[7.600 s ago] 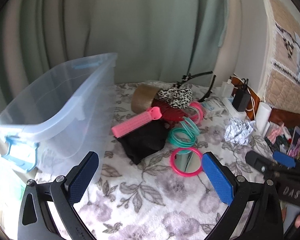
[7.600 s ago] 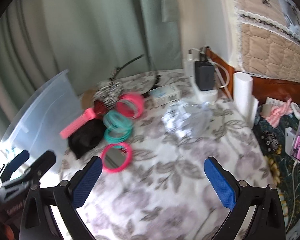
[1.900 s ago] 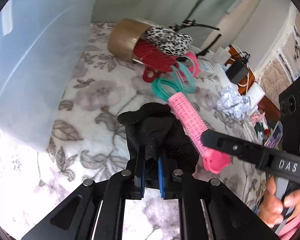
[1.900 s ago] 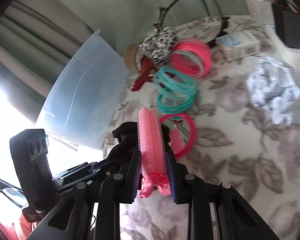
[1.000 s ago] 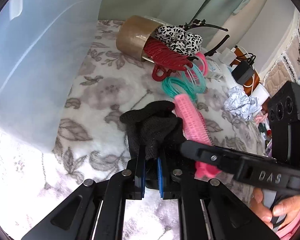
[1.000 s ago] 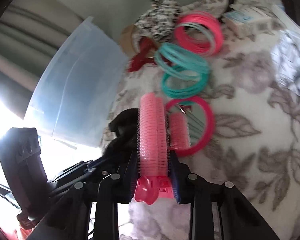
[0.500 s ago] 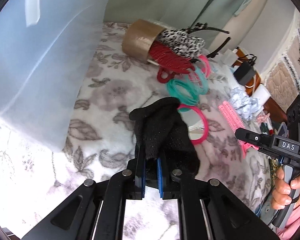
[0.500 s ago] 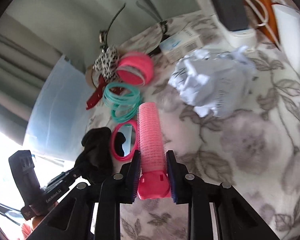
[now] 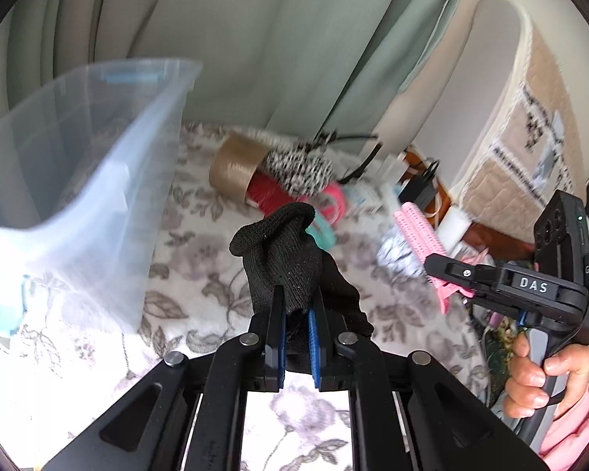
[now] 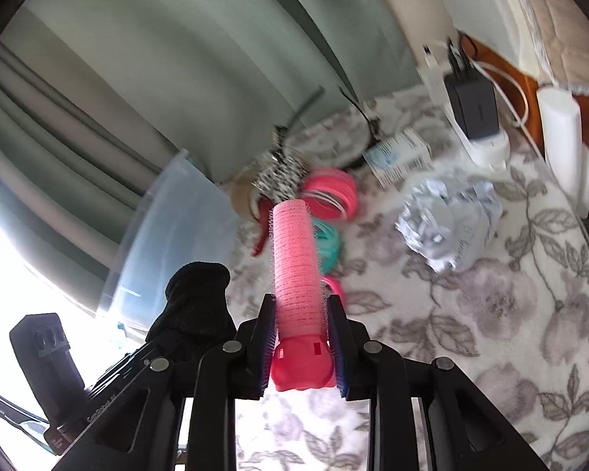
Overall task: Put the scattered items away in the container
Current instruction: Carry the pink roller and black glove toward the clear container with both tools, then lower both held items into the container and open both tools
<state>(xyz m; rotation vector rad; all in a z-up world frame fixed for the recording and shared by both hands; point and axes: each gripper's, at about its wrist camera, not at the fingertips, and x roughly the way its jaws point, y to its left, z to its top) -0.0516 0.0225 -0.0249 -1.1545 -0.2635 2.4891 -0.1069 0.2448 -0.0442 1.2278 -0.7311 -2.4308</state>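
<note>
Left tongs (image 9: 296, 314) are clamped on a black knit glove (image 9: 284, 251), lifted above the floral-covered desk (image 9: 200, 274). Right tongs (image 10: 300, 333) grip a pink hair roller clip (image 10: 296, 267) by its base, roller pointing forward. The clear plastic storage bin (image 9: 78, 165) stands to the left of both tongs. Ahead of the tongs lie a roll of brown tape (image 9: 233, 165), a leopard-print scrunchie (image 9: 298, 168), pink bangles (image 10: 331, 192), teal bangles (image 10: 328, 245) and crumpled paper (image 10: 449, 223).

Left gripper (image 9: 296, 316) clamped, raised; right gripper (image 10: 300, 337) clamped, raised alongside.
</note>
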